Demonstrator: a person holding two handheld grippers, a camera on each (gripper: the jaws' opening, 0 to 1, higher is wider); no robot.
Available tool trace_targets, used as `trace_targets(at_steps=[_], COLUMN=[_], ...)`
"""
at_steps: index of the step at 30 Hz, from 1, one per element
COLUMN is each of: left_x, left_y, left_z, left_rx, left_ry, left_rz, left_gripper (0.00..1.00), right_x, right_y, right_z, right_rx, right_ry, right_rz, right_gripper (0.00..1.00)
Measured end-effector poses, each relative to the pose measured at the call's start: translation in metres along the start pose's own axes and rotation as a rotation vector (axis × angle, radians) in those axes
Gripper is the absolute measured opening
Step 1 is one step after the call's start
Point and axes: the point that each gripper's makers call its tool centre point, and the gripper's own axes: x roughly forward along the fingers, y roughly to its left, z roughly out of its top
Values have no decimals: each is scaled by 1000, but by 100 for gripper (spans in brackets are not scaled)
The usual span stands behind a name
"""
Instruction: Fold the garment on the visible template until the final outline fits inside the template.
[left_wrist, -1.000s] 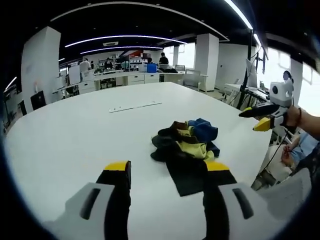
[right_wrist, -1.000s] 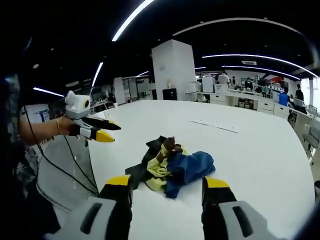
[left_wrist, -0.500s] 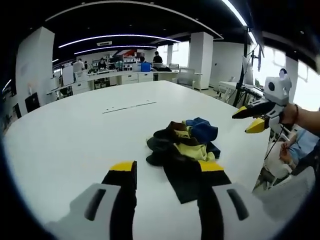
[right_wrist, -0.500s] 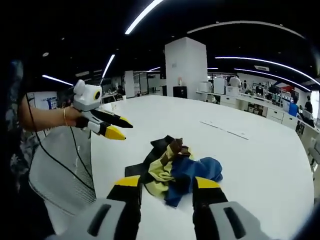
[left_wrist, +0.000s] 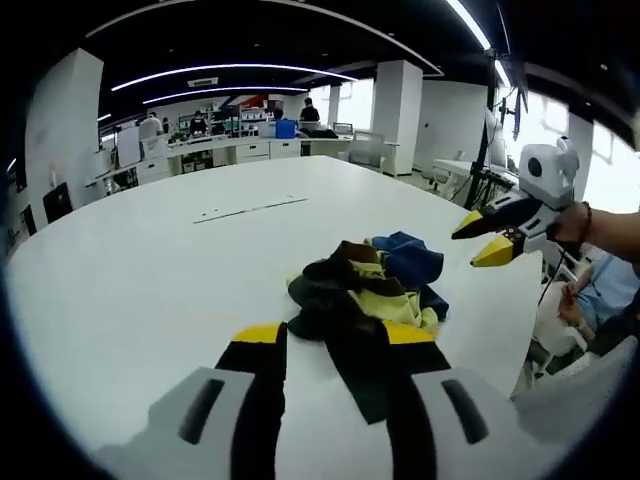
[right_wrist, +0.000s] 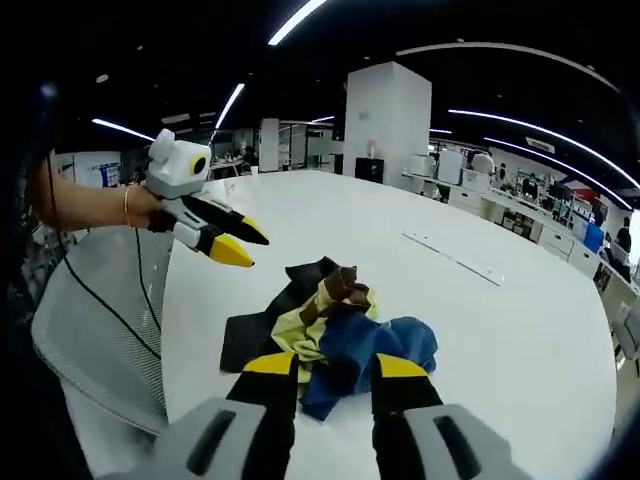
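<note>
Your left gripper (left_wrist: 322, 335) hovers low with its yellow-tipped jaws spread, empty, just before the crumpled black, yellow, brown and blue garment (left_wrist: 368, 288) heaped on the white table (left_wrist: 130, 270). Your right gripper (right_wrist: 334, 366) hangs likewise parted above the heap's blue side, wrist level.

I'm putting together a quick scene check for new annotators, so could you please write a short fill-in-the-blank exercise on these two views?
1. The garment lies in a ____ heap, not spread flat.
2. It rests on a table whose top is ____ in colour.
3. The left gripper and right gripper both have jaws tipped in ____.
4. Both grippers' jaws stand ____, gripping nothing.

Missing words: crumpled; white; yellow; open
</note>
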Motion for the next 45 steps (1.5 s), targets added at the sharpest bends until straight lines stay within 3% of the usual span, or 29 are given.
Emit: trace_targets(at_steps=[9, 16, 23, 29, 32, 38, 42, 45], left_x=[20, 34, 45, 53, 54, 53, 48, 44], left_y=[1, -4, -9, -11, -11, -8, -5, -4], left_z=[4, 4, 3, -3, -5, -9, -3, 9], left_rx=[30, 60, 87, 101, 107, 101, 112, 85], left_ry=[15, 29, 48, 77, 82, 70, 55, 25], left_rz=[-16, -43, -69, -77, -81, -97, -88, -88], left_gripper=[33, 29, 23, 18, 11, 1, 0, 0], right_x=[12, 22, 30, 31, 31, 27, 22, 17], right_y=[-11, -14, -16, -16, -18, -25, -34, -48], right_z=[-12, -10, -14, -11, -8, 3, 14, 17], right_rx=[-112, -159, -247, -259, -256, -184, -123, -123], right_ry=[92, 100, 148, 140, 134, 83, 37, 52], right_rz=[-2, 3, 11, 14, 6, -33, -65, -119], right_gripper=[17, 13, 6, 0, 0, 0, 0, 0])
